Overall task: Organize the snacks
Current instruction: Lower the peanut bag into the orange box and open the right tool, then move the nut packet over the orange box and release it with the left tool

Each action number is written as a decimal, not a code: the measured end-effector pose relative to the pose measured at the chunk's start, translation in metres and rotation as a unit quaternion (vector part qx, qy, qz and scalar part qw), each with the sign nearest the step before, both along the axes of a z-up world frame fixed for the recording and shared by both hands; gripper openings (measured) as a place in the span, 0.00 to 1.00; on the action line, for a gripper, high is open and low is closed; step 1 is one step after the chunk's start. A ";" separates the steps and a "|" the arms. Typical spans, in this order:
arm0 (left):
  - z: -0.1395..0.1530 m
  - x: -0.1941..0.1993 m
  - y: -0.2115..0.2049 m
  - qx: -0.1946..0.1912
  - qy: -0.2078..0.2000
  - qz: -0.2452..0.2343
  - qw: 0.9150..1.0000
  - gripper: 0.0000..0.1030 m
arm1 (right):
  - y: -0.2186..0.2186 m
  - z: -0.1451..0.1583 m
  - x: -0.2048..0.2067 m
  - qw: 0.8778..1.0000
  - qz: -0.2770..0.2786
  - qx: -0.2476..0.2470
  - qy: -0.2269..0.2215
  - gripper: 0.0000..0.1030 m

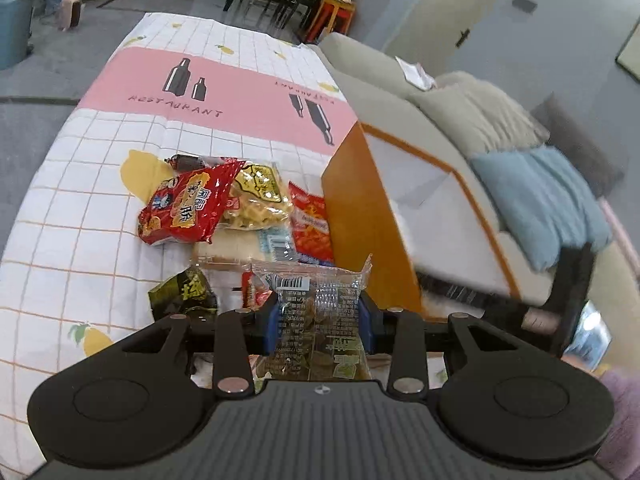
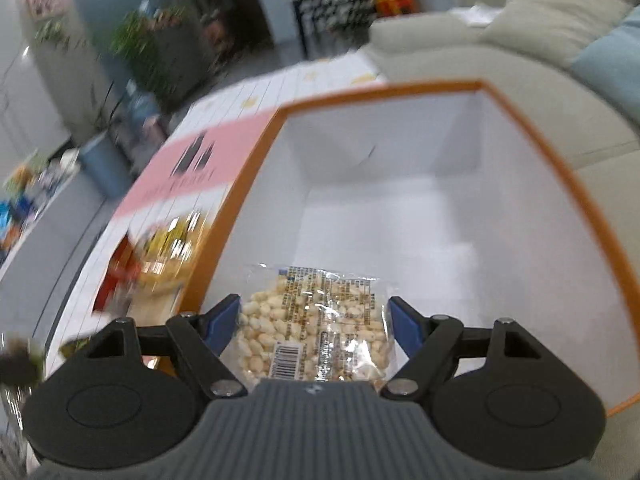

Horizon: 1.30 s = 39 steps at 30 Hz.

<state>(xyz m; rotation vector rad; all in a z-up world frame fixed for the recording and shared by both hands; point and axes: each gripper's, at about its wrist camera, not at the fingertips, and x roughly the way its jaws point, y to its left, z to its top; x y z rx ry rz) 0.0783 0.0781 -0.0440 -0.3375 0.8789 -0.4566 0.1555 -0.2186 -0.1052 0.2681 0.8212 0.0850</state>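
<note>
Left wrist: my left tongs [image 1: 320, 320] are pinching a clear packet of brown snacks [image 1: 320, 312], the orange box [image 1: 360, 220] just ahead-right. Right wrist: my right tongs [image 2: 316, 320], spread wide, are gripping a peanut packet [image 2: 316, 320] over the box's white interior [image 2: 400, 220]; I should be lowering before letting go.

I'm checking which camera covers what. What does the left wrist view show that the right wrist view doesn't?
Only the left wrist view: the left gripper shut on a clear packet of brown snacks, with sharp loose packets like the red bag.
Only the right wrist view: the right gripper holding a clear packet of pale puffs over the box's bare white floor.
Both: the orange box, tablecloth, sofa.
</note>
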 end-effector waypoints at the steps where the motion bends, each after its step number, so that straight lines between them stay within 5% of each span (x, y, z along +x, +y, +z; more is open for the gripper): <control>1: 0.001 -0.001 0.001 -0.004 -0.001 -0.001 1.000 0.41 | 0.000 0.000 -0.001 1.000 0.011 -0.002 0.008 0.75; 18: 0.018 -0.041 -0.003 0.051 -0.037 0.011 0.998 0.41 | -0.022 0.008 -0.054 0.997 0.066 0.000 0.035 0.75; 27: 0.024 -0.045 -0.032 0.073 -0.059 -0.022 0.995 0.41 | -0.027 0.006 -0.038 0.995 0.069 0.061 0.037 0.77; 29: 0.028 -0.046 -0.043 0.072 -0.066 -0.031 0.995 0.41 | -0.029 0.007 -0.038 0.994 0.069 0.069 0.038 0.85; 35: 0.039 -0.044 -0.078 0.076 -0.069 -0.036 0.994 0.41 | -0.028 0.024 -0.053 0.993 0.116 0.034 0.009 0.88; 39: 0.044 -0.039 -0.096 0.090 -0.081 -0.021 0.992 0.41 | -0.045 0.038 -0.059 0.997 0.065 0.029 -0.043 0.91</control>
